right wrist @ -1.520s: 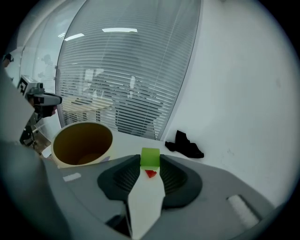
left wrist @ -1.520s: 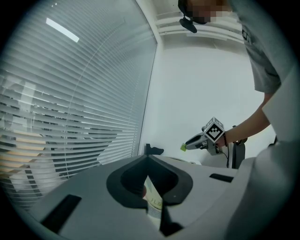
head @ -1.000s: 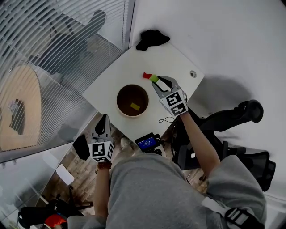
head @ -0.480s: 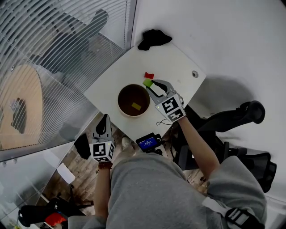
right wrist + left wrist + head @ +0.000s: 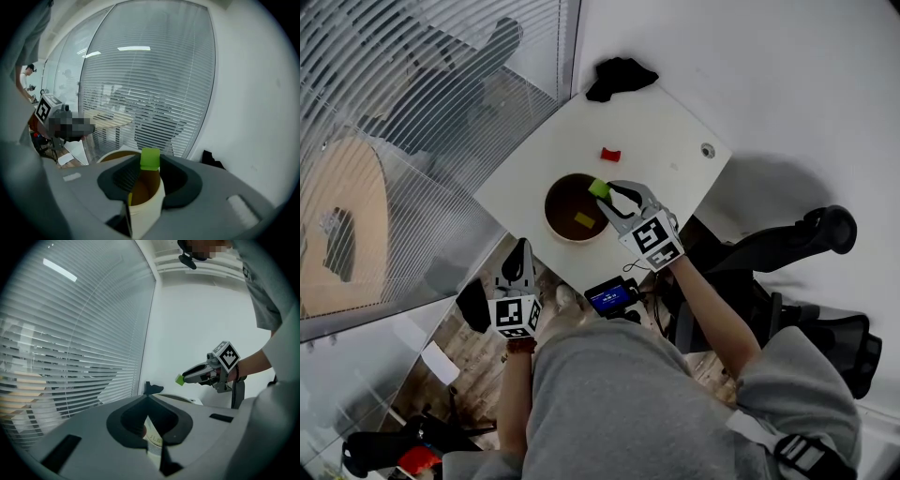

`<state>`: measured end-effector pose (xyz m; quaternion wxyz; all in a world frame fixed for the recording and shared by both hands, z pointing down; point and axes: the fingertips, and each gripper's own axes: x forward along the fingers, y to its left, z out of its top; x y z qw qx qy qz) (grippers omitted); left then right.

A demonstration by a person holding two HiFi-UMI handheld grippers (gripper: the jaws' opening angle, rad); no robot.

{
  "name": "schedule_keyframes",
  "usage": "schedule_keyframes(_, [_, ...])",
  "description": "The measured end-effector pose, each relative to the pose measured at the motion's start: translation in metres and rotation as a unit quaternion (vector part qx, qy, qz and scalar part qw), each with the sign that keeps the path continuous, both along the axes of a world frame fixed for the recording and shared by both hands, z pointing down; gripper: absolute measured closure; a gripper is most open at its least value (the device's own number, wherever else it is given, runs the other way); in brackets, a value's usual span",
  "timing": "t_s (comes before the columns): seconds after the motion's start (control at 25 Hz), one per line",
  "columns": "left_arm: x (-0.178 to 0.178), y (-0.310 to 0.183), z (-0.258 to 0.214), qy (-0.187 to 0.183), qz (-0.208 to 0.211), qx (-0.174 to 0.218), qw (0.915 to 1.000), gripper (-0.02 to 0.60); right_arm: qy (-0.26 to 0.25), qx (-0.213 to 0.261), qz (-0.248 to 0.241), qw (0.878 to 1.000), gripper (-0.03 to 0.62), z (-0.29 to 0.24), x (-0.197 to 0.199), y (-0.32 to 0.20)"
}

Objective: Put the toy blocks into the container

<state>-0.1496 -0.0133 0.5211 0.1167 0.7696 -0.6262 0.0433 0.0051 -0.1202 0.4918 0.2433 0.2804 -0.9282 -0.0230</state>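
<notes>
Pinching green block (image 5: 599, 187) — over container (image 5: 547, 208)

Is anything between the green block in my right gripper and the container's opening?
Nothing visible. The right gripper holds the green block at its jaw tips, just over the rim of the container. The opening is unobstructed; only a yellow block lies on the bottom.
</notes>
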Motion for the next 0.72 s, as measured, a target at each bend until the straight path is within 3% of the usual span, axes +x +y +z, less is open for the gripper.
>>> schedule_keyframes(0.72, [-0.003, 0.001, 0.004, 0.002, -0.002, -0.005, 1.0000, 0.574, -0.003, -0.027, -0.021, 0.999, 0.454, 0.013, -0.015, 0.016])
